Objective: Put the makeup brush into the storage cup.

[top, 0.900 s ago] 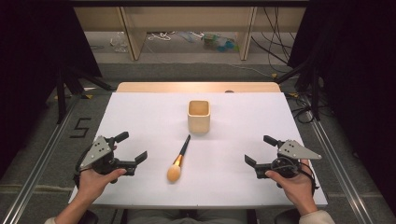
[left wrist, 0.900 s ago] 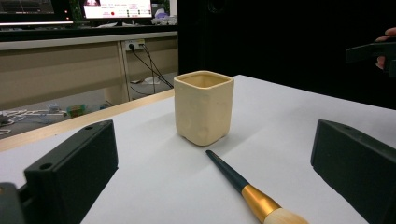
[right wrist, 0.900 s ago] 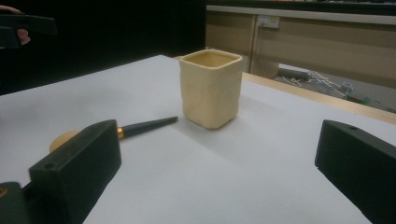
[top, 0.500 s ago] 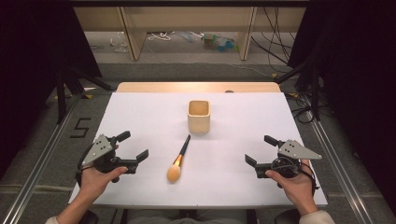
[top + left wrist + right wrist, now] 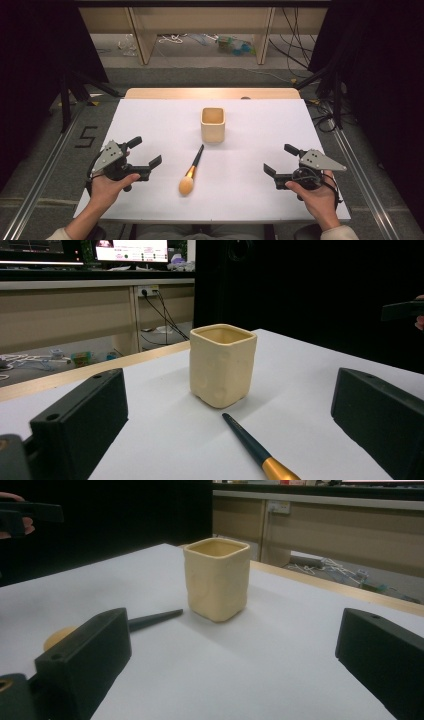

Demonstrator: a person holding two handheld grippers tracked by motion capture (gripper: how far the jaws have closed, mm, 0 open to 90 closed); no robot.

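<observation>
Across the white surface (image 5: 150, 120), everything lay well spaced. Near its middle stood the square cream cup (image 5: 213, 124), upright and open-topped. Just in front of it lay the makeup brush (image 5: 192, 169), its dark handle tip pointing toward the cup, close to it but apart, its tan bristle head toward the person. At the near left corner the left gripper (image 5: 145, 155) hovered, fingers spread wide and holding nothing. At the near right, the right gripper (image 5: 281, 160) matched it, fingers likewise apart and empty.
</observation>
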